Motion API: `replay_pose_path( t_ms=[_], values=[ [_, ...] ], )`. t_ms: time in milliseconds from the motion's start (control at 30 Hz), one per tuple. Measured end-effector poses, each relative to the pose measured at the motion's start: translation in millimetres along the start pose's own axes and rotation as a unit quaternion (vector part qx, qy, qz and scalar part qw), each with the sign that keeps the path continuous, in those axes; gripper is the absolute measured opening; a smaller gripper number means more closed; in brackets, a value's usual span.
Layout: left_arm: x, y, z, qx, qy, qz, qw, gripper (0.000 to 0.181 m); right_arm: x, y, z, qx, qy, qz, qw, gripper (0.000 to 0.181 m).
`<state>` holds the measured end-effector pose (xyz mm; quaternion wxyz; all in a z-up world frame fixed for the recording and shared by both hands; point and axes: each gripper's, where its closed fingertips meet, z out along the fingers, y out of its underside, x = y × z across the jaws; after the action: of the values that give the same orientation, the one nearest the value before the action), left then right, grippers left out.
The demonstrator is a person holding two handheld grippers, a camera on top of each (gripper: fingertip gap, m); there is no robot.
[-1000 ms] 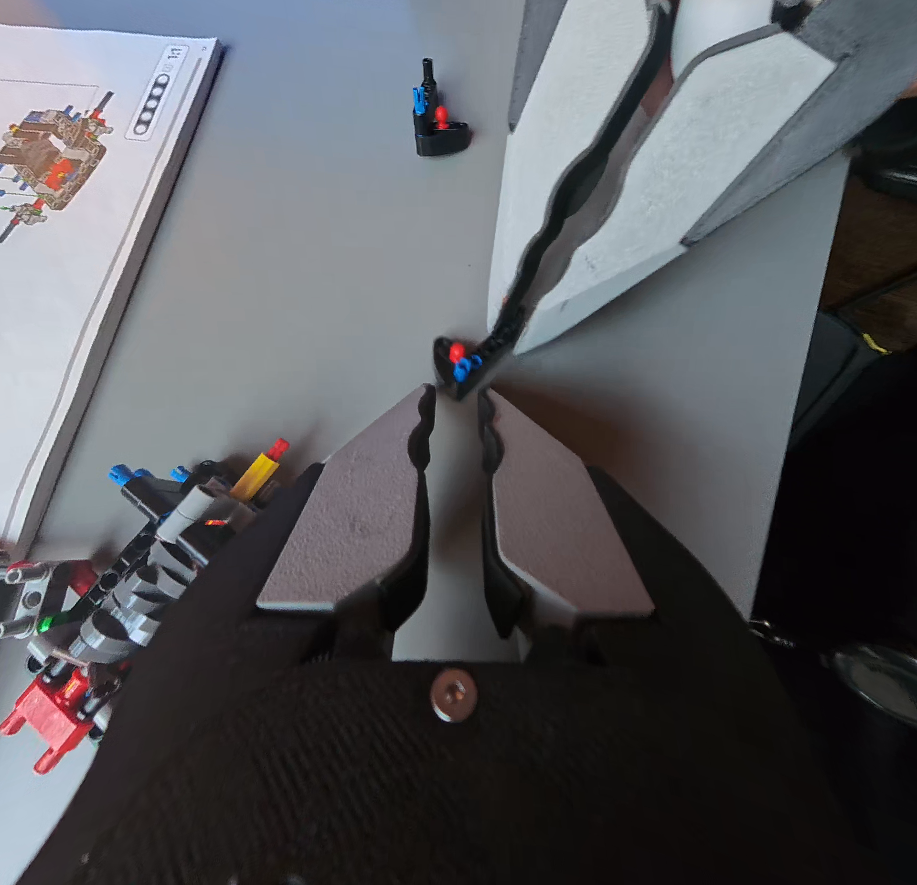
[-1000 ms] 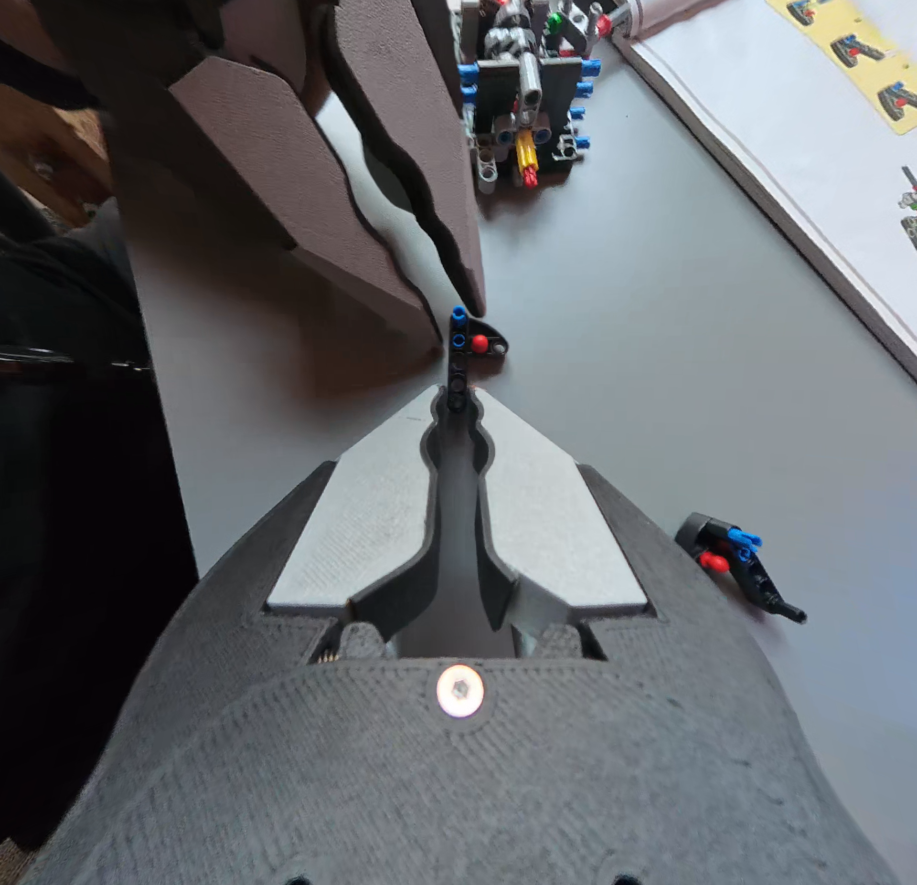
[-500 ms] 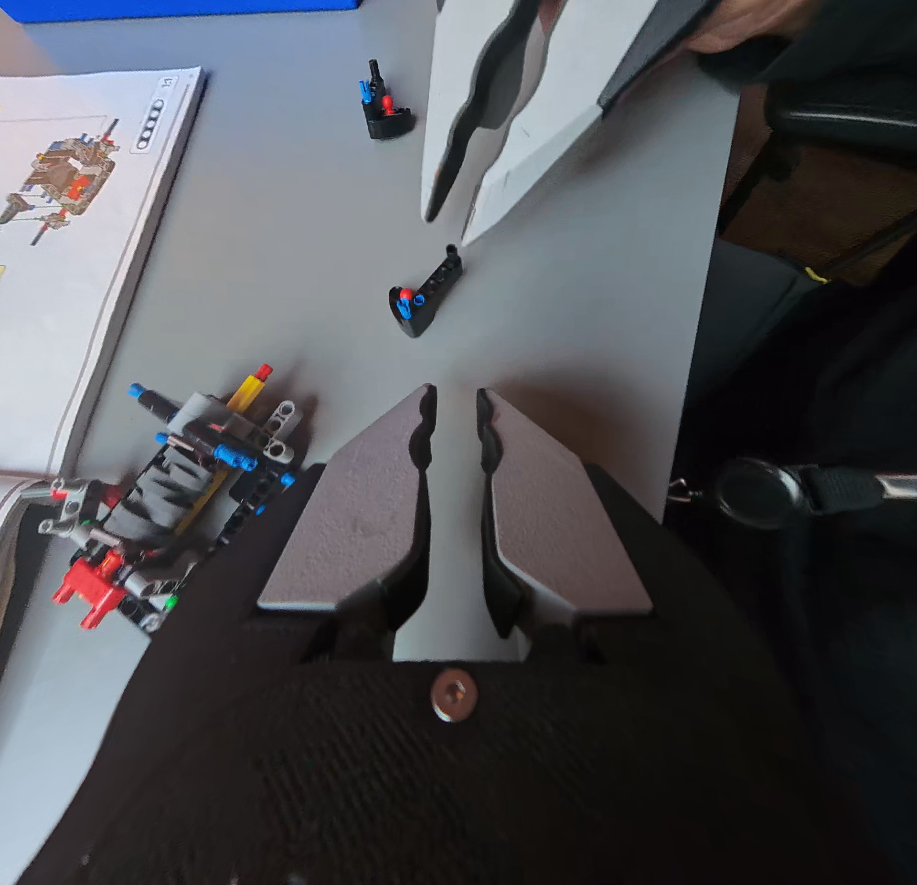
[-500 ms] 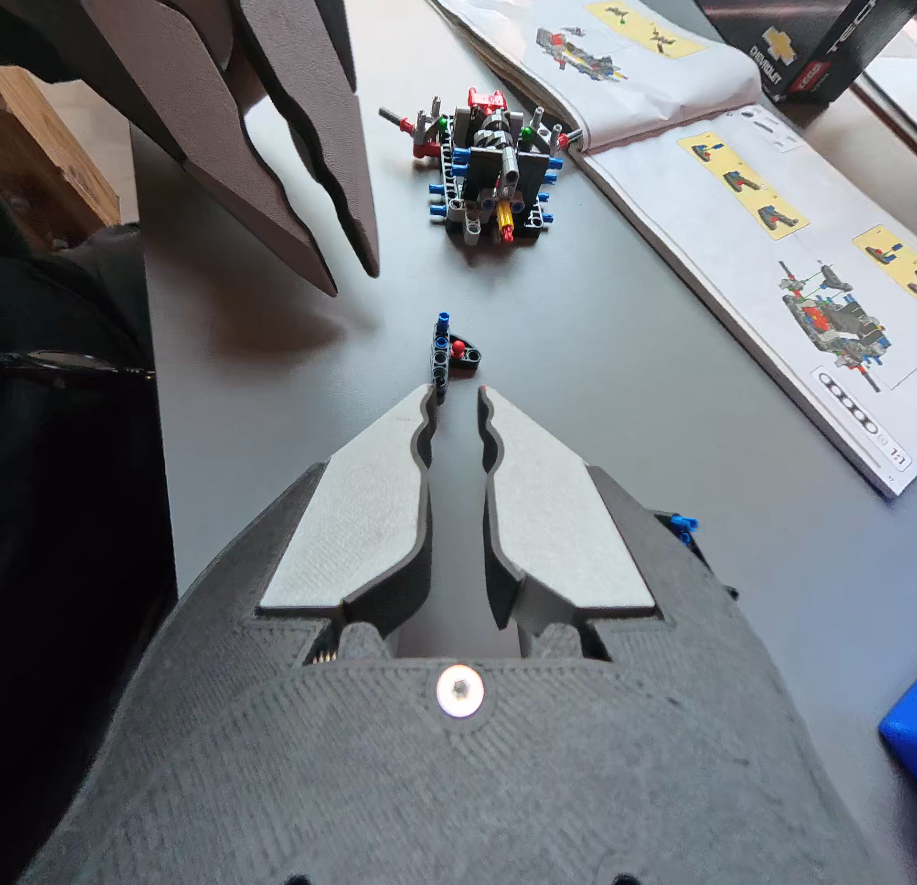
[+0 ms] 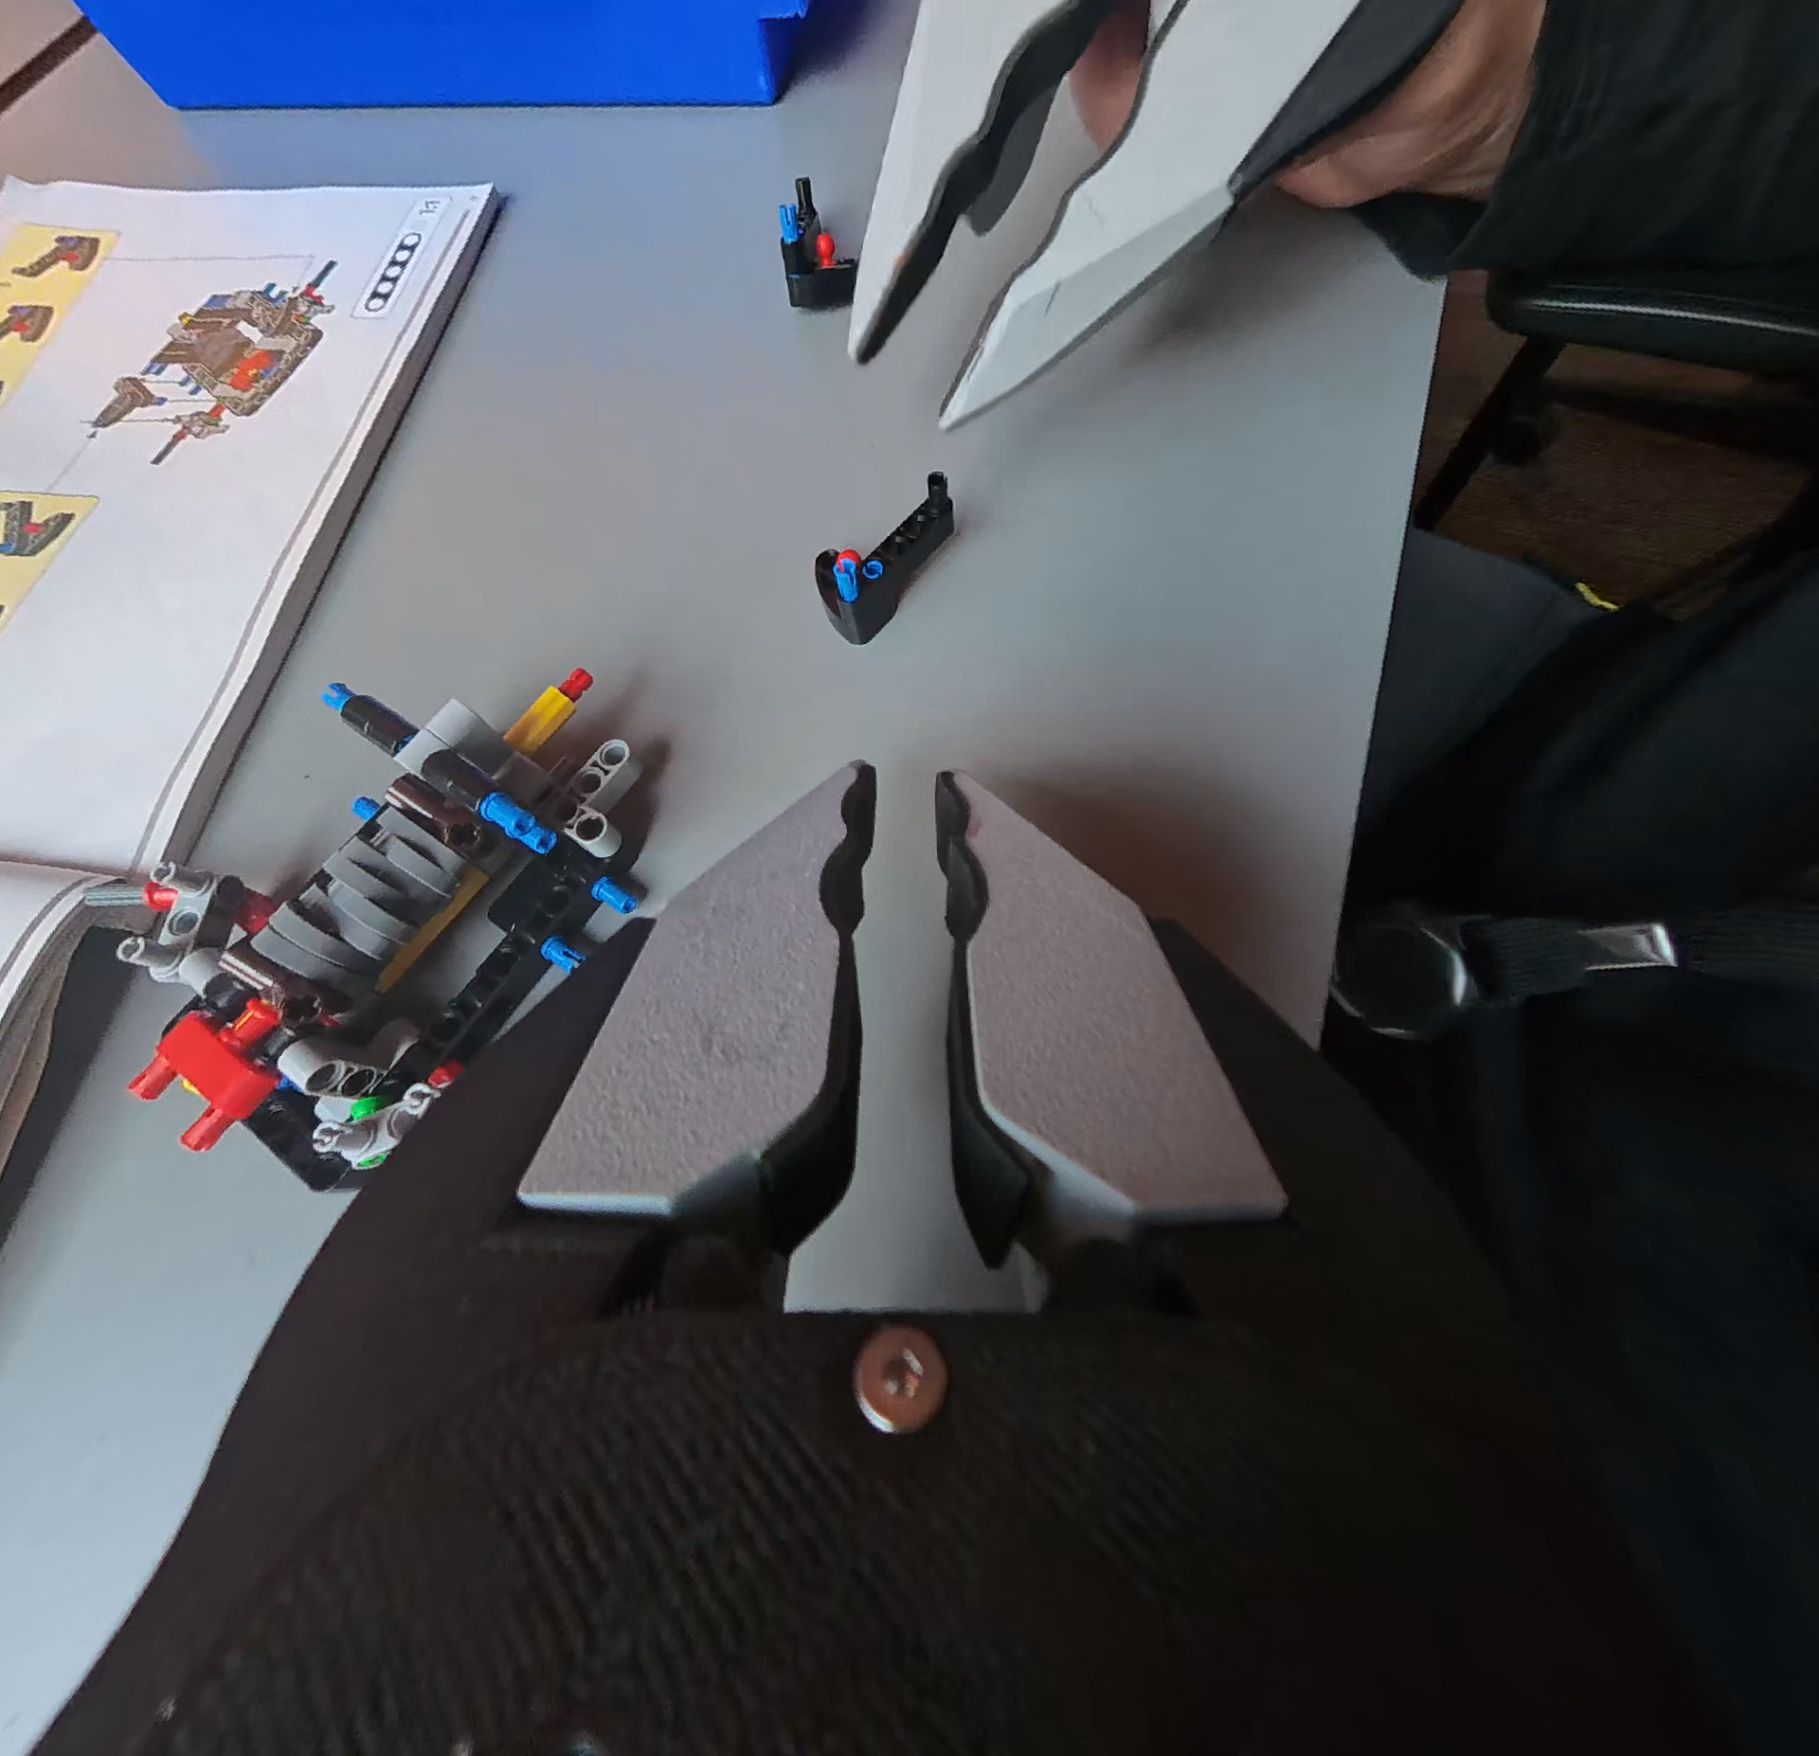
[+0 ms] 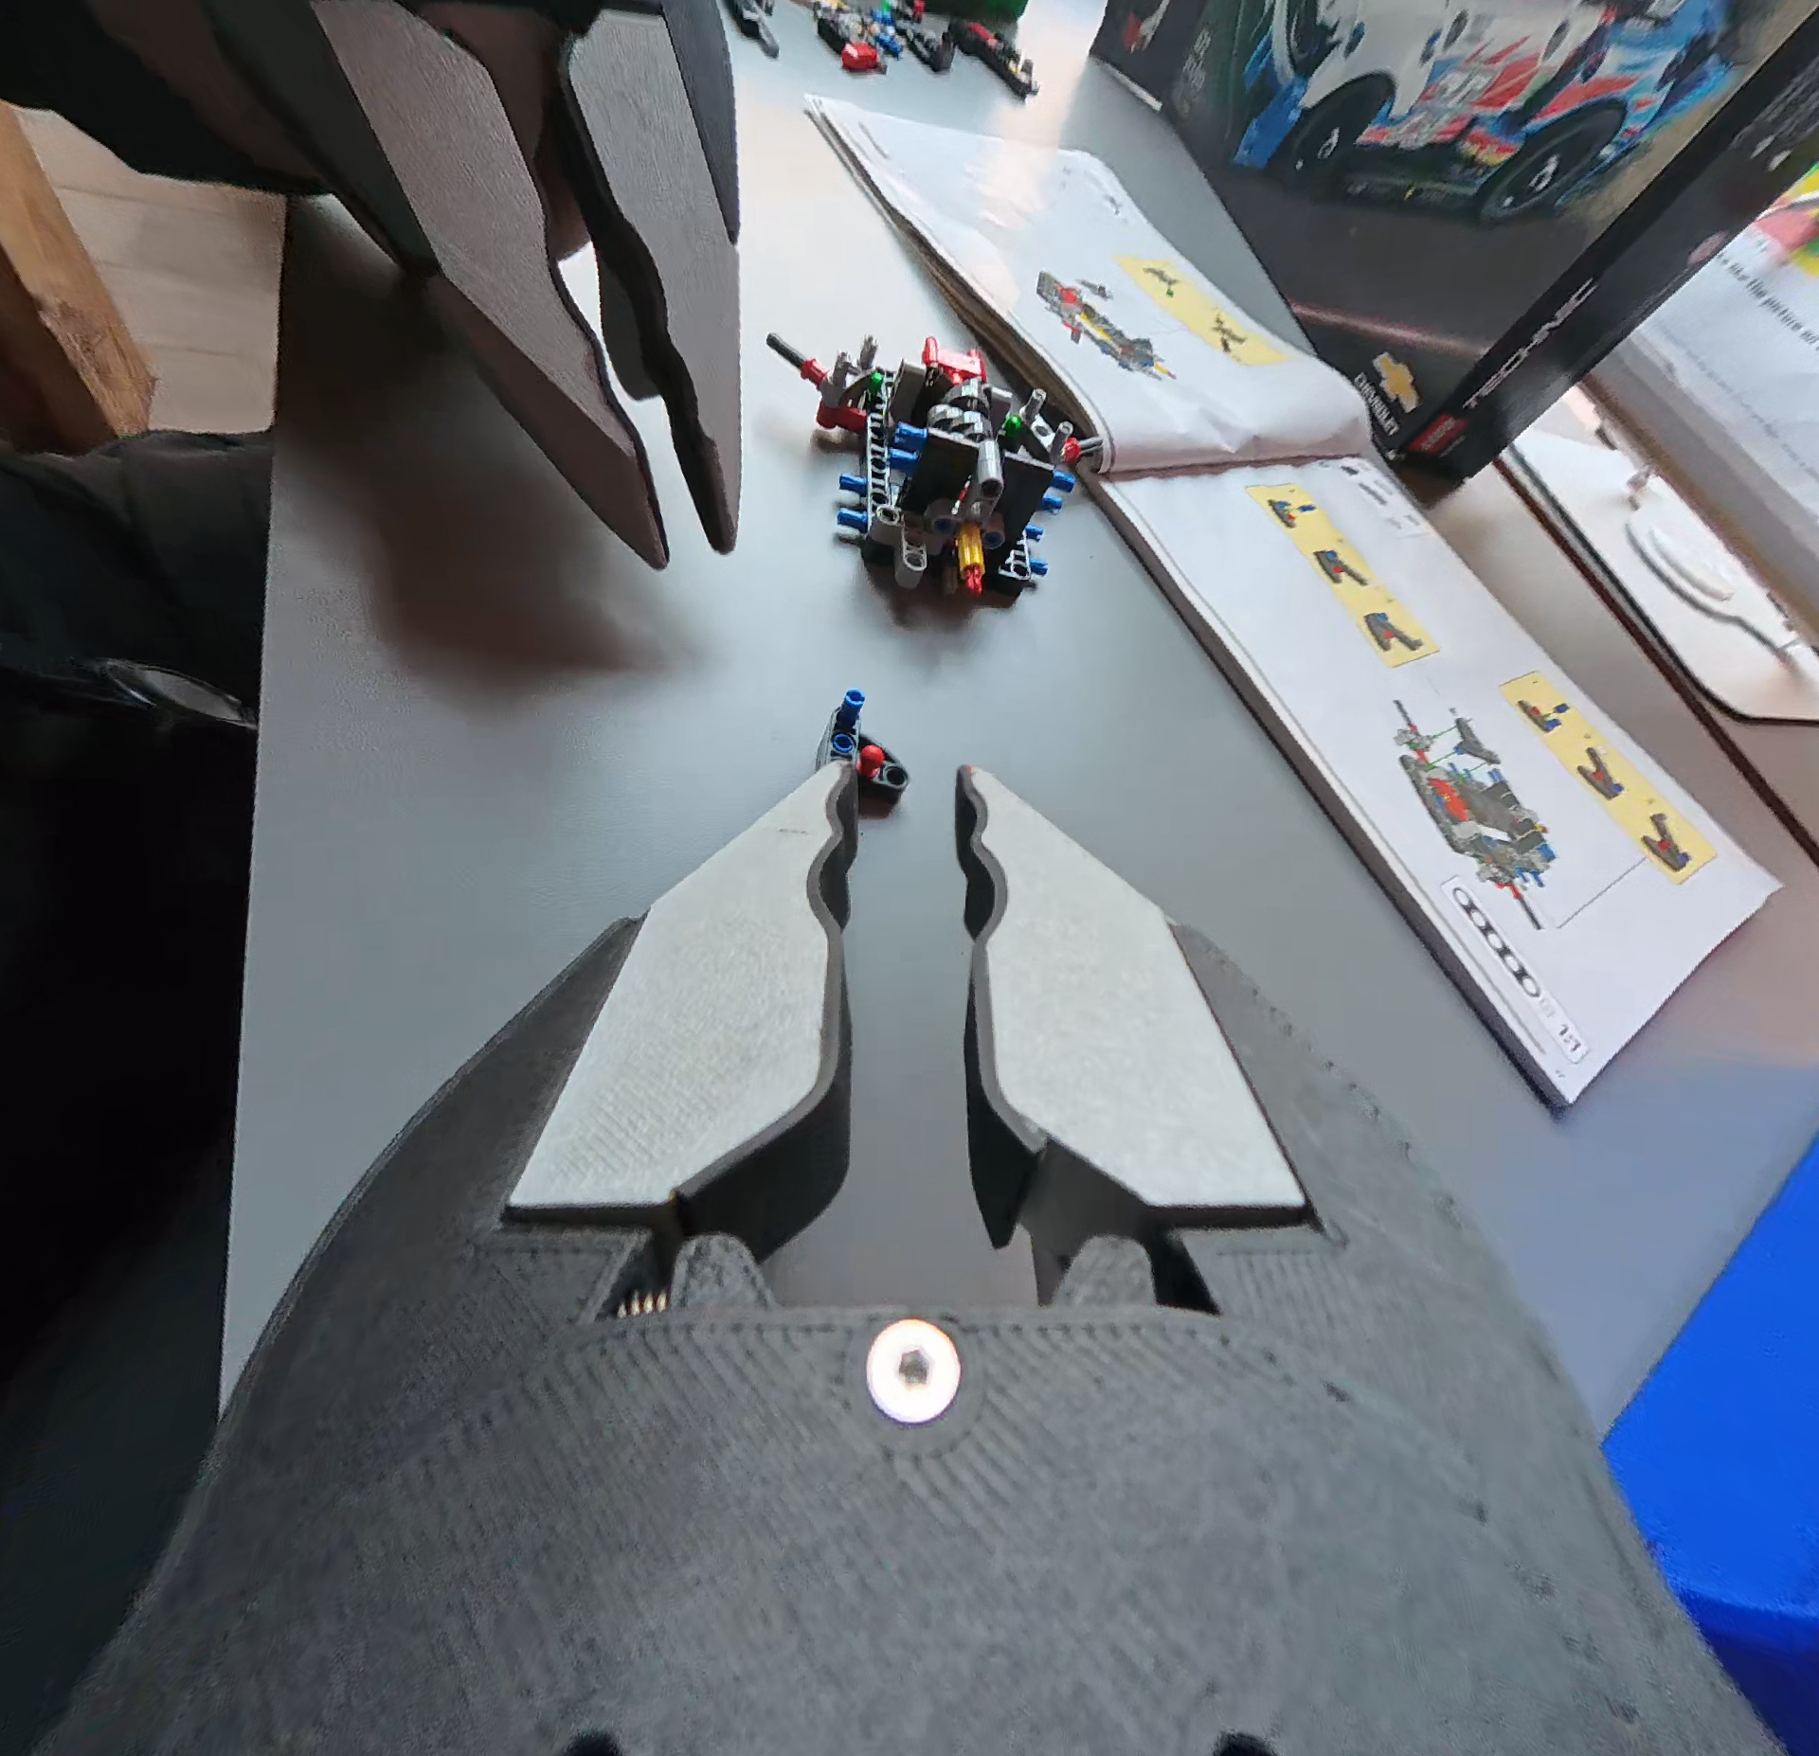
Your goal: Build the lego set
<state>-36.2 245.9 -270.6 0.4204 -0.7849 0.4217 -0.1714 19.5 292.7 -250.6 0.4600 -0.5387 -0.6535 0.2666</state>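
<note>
Both grippers are hanging above the grey table [image 5: 610, 489] with fingers parted, grasping nothing: the left gripper [image 5: 898, 776] and the right gripper [image 6: 901, 774]. The small black L-shaped lego piece [image 5: 883, 561] with red and blue pins is lying on the table between them, while the larger lego assembly [image 6: 950, 474] is sitting beside the open instruction booklet [image 6: 1378, 646].

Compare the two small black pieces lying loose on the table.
The near piece lies between the two grippers; the far piece sits beside the right gripper. The near piece lies flat with a long beam stretched out; the far piece is shorter, with a black pin standing up. Both carry blue and red pins.
</note>
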Motion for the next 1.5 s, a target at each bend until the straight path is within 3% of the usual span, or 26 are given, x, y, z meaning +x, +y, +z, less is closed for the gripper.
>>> replay_pose_path(
  t_ms=[300, 433, 733, 867, 1233, 1367, 1500],
  values=[
    [1, -3, -3, 0.015, 0.018, -0.018, 1.000, 0.009, 44, 12, -42, 0.048, 0.073, 0.053, 0.995, 0.014],
    [1, -5, -5, 0.024, 0.017, -0.013, 0.999, 0.009, 47, 11, -44, 0.059, 0.060, 0.082, 0.993, 0.017],
    [10, -7, -15, 0.046, 0.022, 0.023, 0.998, 0.009, 35, 13, -36, 0.033, 0.057, 0.030, 0.997, 0.015],
    [-6, 0, -23, 0.043, -0.020, 0.025, 0.999, 0.010, 31, 14, -32, 0.025, 0.046, 0.021, 0.998, 0.015],
    [-46, -2, -61, 0.075, -0.057, -0.007, 0.995, 0.012, 28, 15, -30, 0.019, 0.044, 0.013, 0.999, 0.013],
    [-77, 21, -79, 0.019, -0.061, -0.011, 0.998, 0.030, 27, 15, -30, 0.019, 0.041, 0.010, 0.999, 0.013],
    [-113, 51, -87, -0.043, -0.071, -0.003, 0.997, 0.031, 25, 14, -29, 0.022, 0.038, 0.007, 0.999, 0.012]
  ],
)
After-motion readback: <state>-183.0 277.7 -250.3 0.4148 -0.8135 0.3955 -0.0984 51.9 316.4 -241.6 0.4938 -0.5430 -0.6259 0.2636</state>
